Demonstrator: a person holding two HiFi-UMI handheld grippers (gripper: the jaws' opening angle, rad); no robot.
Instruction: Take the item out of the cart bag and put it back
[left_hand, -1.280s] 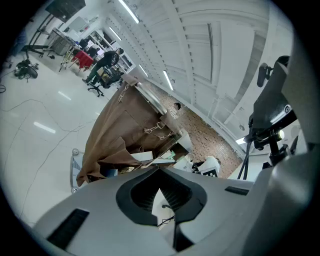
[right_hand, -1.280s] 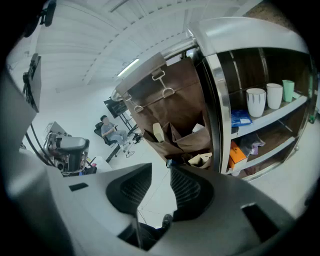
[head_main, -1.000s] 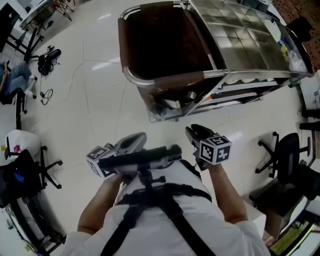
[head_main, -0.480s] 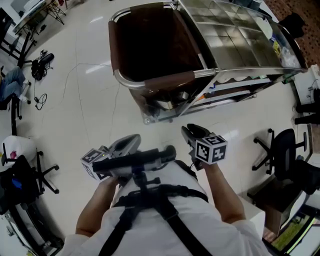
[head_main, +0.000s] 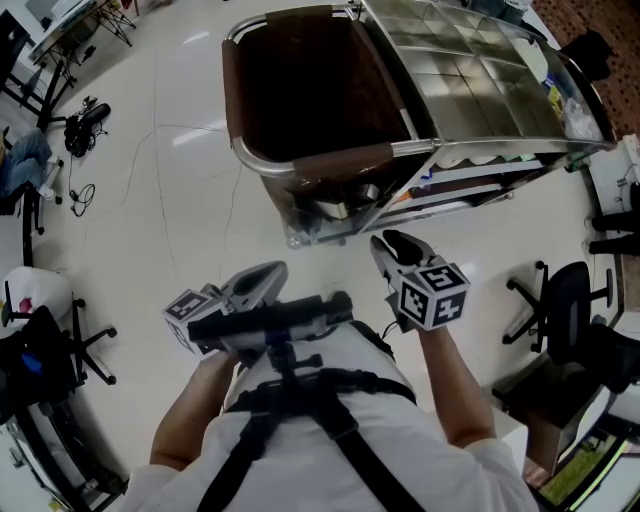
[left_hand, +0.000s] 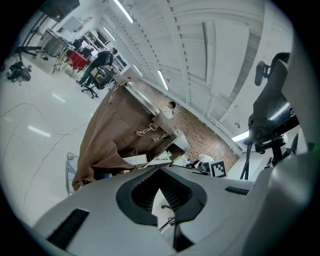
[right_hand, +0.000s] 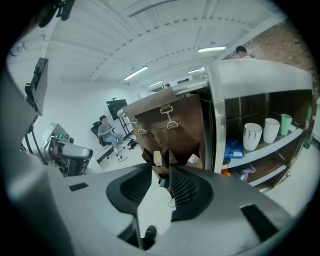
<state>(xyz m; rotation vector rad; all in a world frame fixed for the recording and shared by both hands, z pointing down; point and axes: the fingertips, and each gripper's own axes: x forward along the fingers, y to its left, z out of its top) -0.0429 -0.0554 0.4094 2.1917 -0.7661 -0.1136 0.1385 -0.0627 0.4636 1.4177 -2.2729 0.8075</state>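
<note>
The cart's brown bag (head_main: 310, 85) hangs open at the near end of a steel-topped cart (head_main: 480, 70); its inside is dark and I cannot make out any item in it. Both grippers are held close to the person's body, short of the cart. My left gripper (head_main: 268, 275) points at the bag (left_hand: 112, 135), jaws apart with only floor showing between them (left_hand: 160, 172). My right gripper (head_main: 392, 245) also faces the bag (right_hand: 172, 127), and its jaws (right_hand: 161, 167) stand open and empty. Boxes and papers (left_hand: 135, 160) show under the bag's lower edge.
The cart's open side has shelves with white cups (right_hand: 252, 136). Office chairs stand at the right (head_main: 565, 310) and left (head_main: 50, 340). Cables and gear (head_main: 85, 120) lie on the floor at the far left. A person sits beyond the cart (right_hand: 106, 131).
The cart has shifted a little left and nearer in the head view. My right gripper has edged forward toward the cart's near end. The left gripper has barely moved.
</note>
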